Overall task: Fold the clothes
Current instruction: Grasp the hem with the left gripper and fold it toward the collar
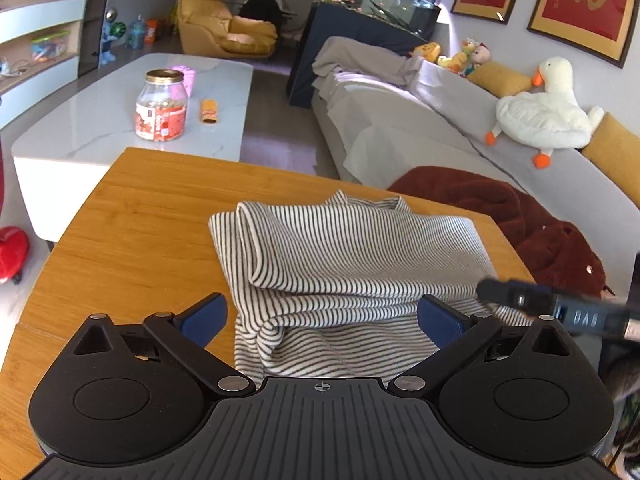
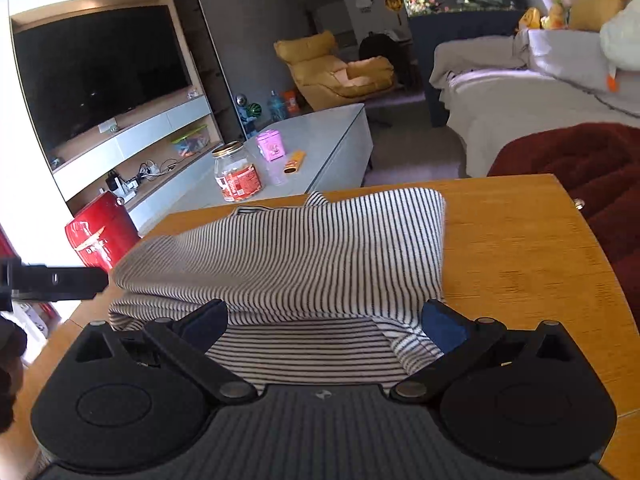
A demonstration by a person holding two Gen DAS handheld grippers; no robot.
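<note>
A black-and-white striped garment (image 1: 352, 264) lies folded in layers on the wooden table (image 1: 132, 232). My left gripper (image 1: 322, 320) stands open, its blue pads wide apart over the garment's near edge, pressing on nothing. The other gripper's black finger (image 1: 552, 306) pokes in from the right. In the right wrist view the same striped garment (image 2: 304, 248) covers the table's (image 2: 520, 248) middle. My right gripper (image 2: 326, 326) is open, pads spread either side of the near folded edge without gripping it. The left tool's finger (image 2: 56, 280) shows at the left.
A white coffee table (image 1: 100, 120) with a glass jar (image 1: 161, 106) and a small orange pack (image 1: 209, 111) stands beyond. A dark red blanket (image 1: 540, 220) lies on the grey sofa (image 1: 420, 120) beside the table. A red box (image 2: 102, 236) sits on the floor at left.
</note>
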